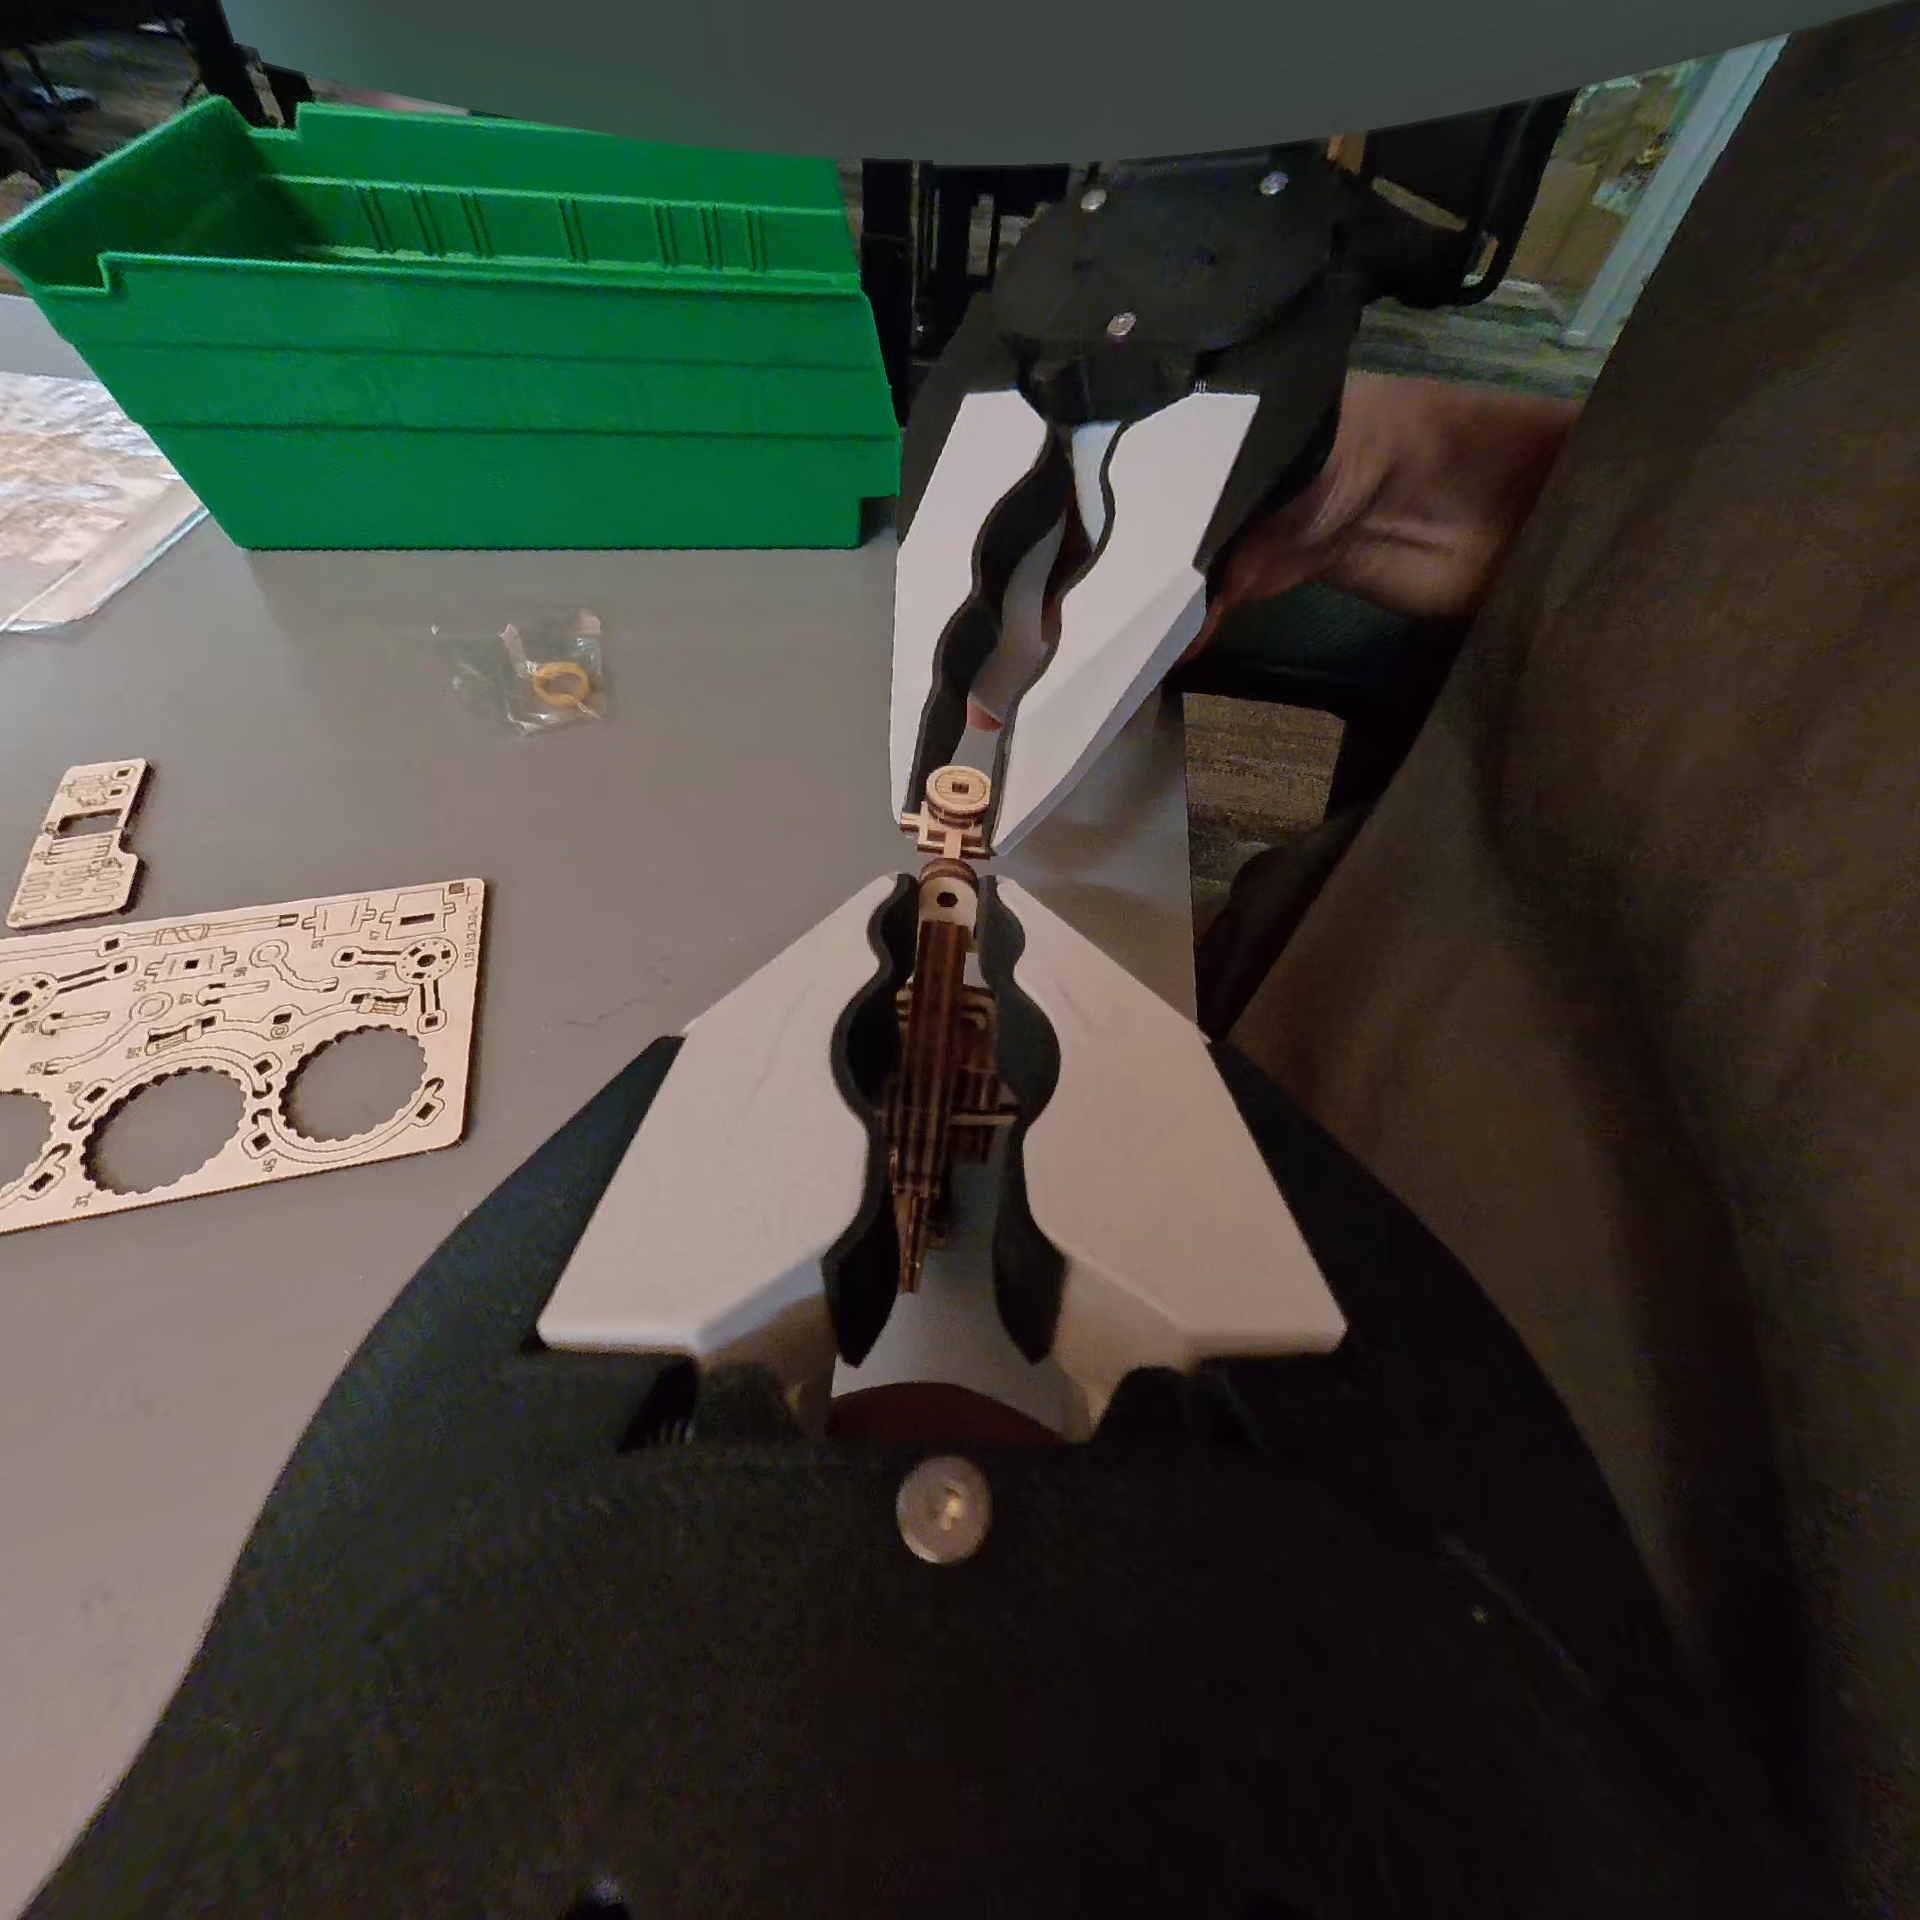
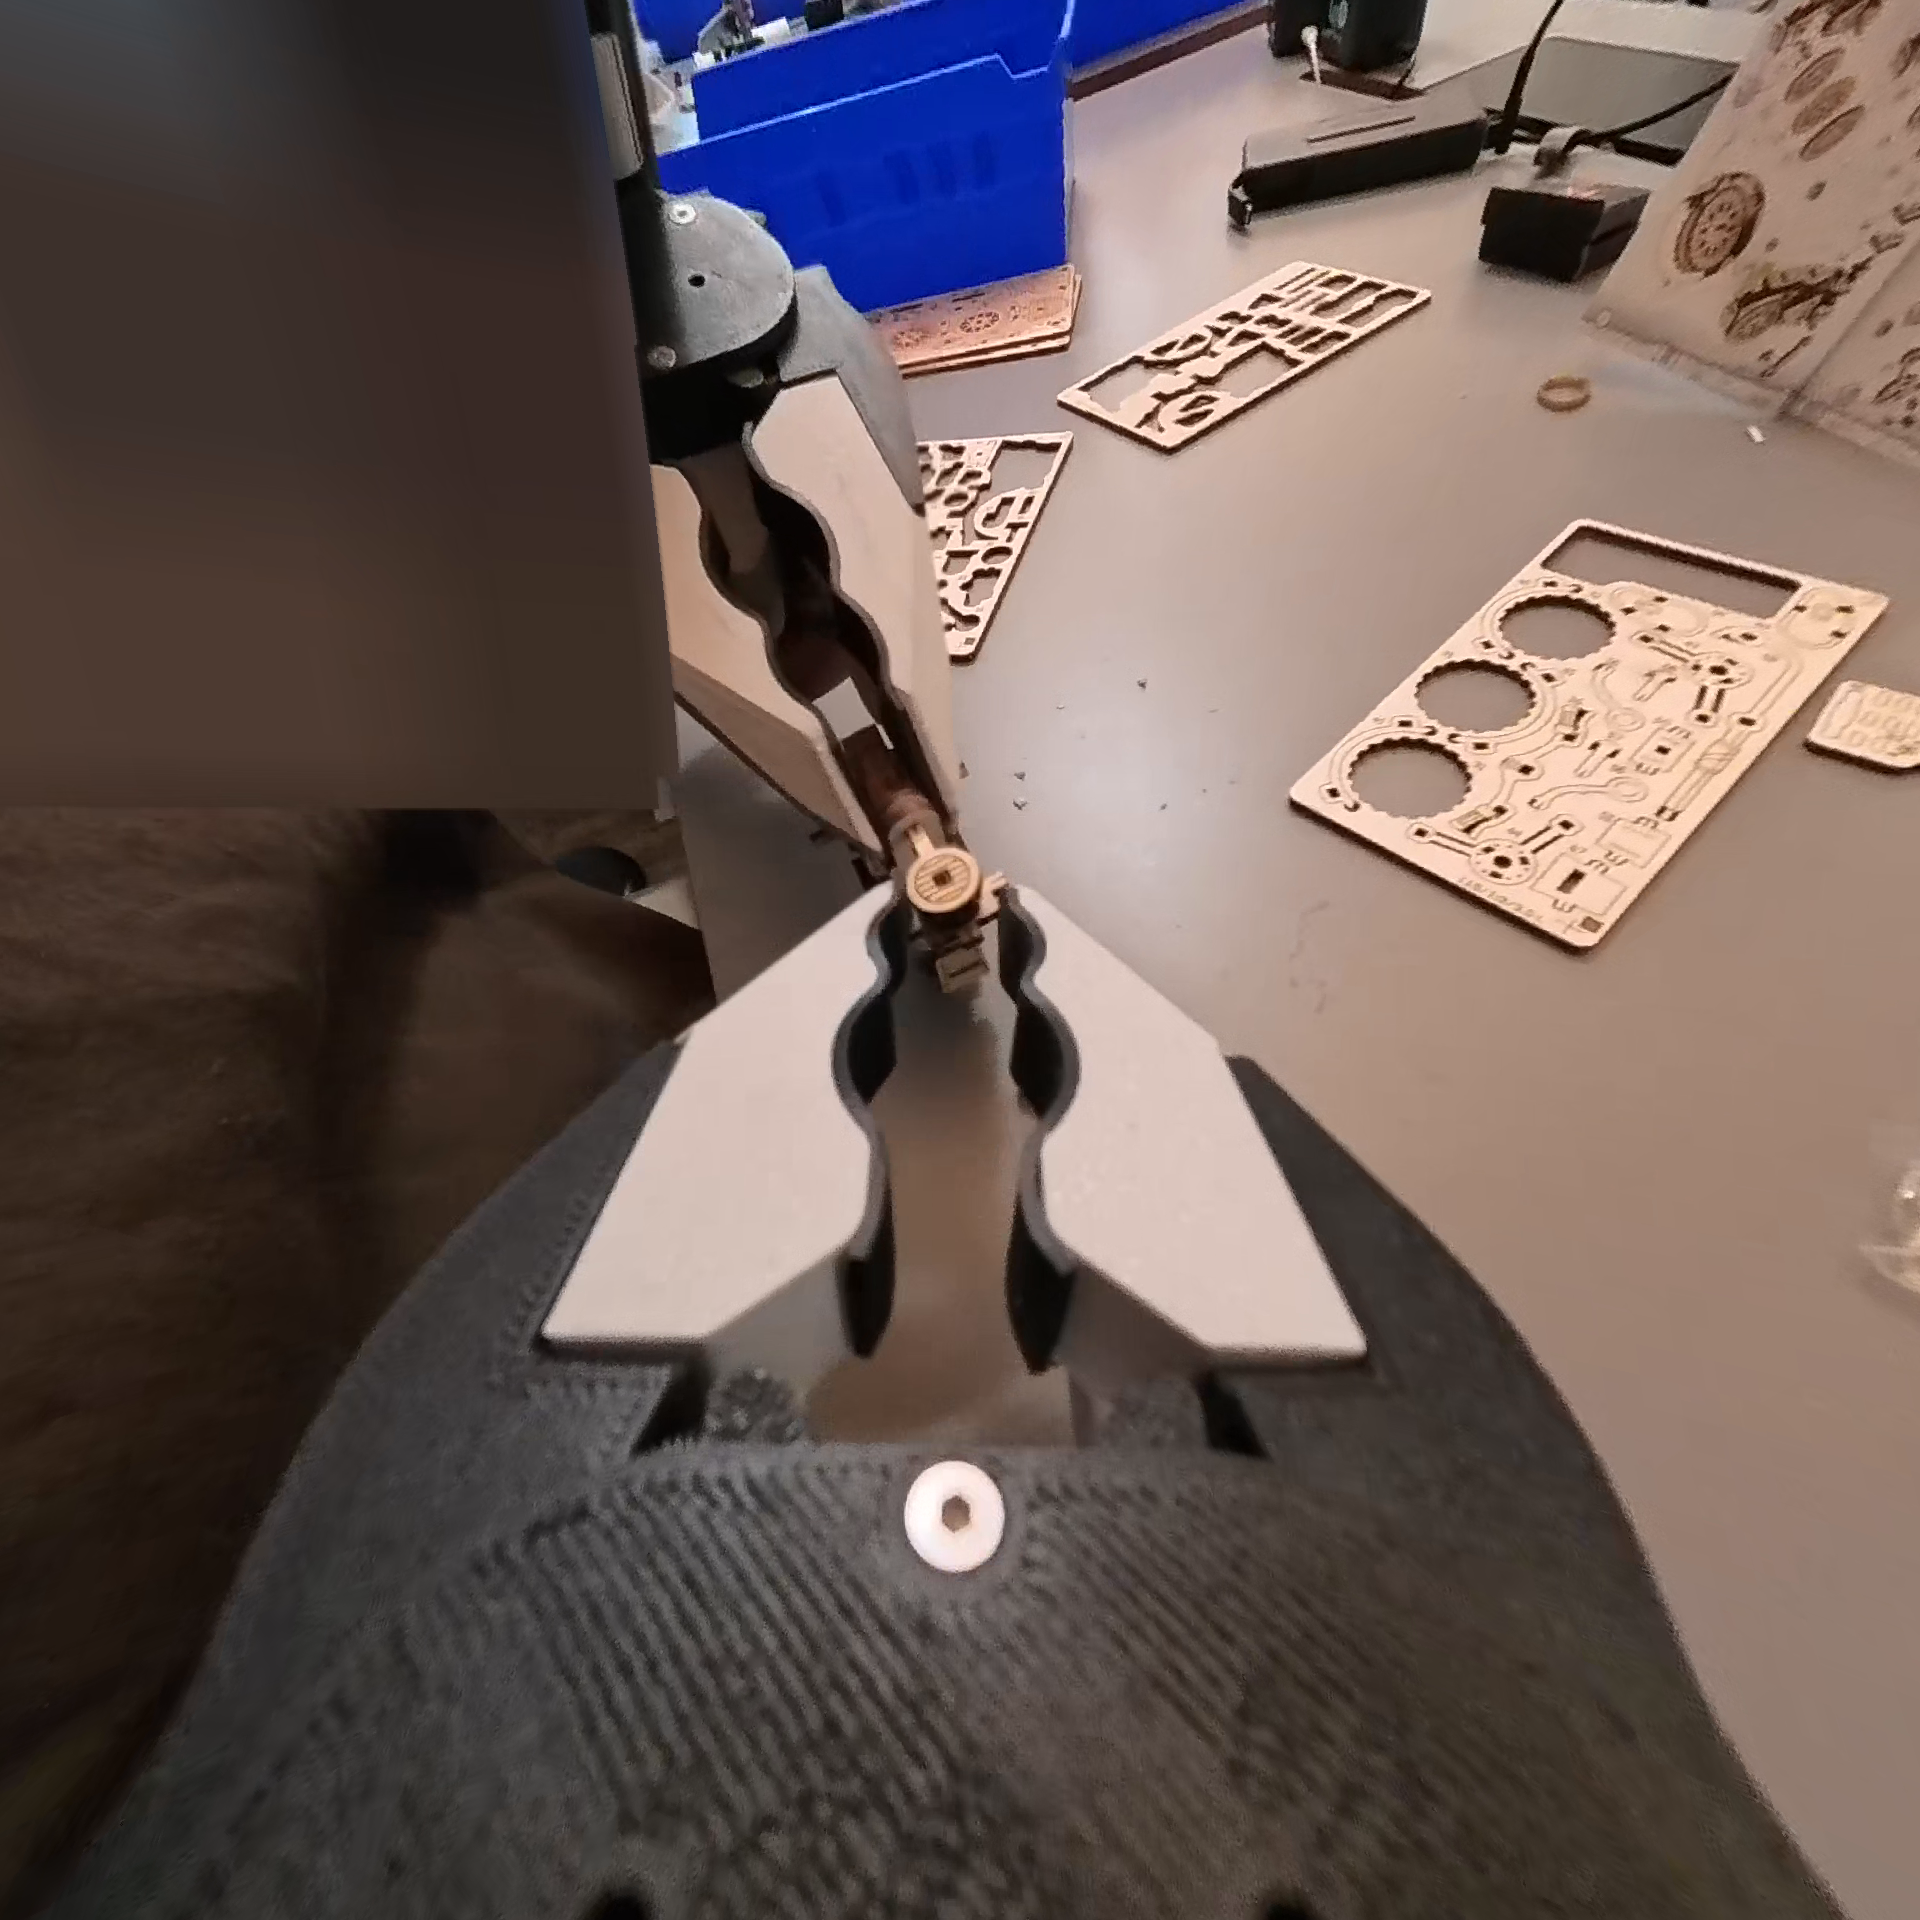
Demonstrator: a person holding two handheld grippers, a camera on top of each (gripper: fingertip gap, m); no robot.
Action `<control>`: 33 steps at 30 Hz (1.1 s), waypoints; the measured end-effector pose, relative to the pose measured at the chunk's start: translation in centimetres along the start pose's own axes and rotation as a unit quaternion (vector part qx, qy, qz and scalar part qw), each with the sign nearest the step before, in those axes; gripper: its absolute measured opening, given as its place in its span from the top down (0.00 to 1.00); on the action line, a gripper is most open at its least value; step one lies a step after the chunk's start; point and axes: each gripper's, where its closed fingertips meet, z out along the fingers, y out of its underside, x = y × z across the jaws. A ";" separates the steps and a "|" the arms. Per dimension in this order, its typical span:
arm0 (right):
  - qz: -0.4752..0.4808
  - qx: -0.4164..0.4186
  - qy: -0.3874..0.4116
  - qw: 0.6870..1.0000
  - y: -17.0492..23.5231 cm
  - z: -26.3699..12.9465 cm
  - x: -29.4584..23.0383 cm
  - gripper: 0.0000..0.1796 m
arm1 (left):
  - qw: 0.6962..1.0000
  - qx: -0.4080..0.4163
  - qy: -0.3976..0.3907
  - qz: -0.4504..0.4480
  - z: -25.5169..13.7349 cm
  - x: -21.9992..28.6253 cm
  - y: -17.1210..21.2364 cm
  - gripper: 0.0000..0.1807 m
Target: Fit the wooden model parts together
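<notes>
My left gripper (image 1: 943,896) is shut on a dark layered wooden assembly (image 1: 940,1081) that lies along its fingers, with a pale round-ended tip sticking out at the front. My right gripper (image 2: 948,920) is shut on a small pale wooden piece with a round disc end (image 2: 943,881). The two grippers face each other tip to tip above the table edge. In the left wrist view the small piece (image 1: 954,805) sits just beyond the assembly's tip, touching or nearly touching it. In the right wrist view the left gripper (image 2: 914,821) comes in from the upper left.
A green bin (image 1: 468,364) stands at the back left. A laser-cut wooden sheet with round holes (image 1: 229,1049) lies on the grey table, also in the right wrist view (image 2: 1590,727). A small plastic bag (image 1: 535,675), a blue bin (image 2: 883,177) and more sheets (image 2: 1247,353) lie about. A person's dark clothing fills one side. My left and right fingertips are right by each other.
</notes>
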 end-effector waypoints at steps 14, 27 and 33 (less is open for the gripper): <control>-0.012 -0.008 -0.028 1.000 -0.3 -0.3 0.2 0.92 | 1.000 -0.007 0.005 -0.009 0.4 0.4 0.0 0.95; 0.047 0.026 -0.025 0.998 -1.1 0.4 1.4 0.92 | 0.999 0.019 -0.021 -0.034 0.2 -1.0 0.0 0.95; 0.087 0.068 -0.021 0.994 -1.5 0.6 1.4 0.92 | 0.996 0.062 -0.014 -0.068 -0.4 -1.3 -0.3 0.95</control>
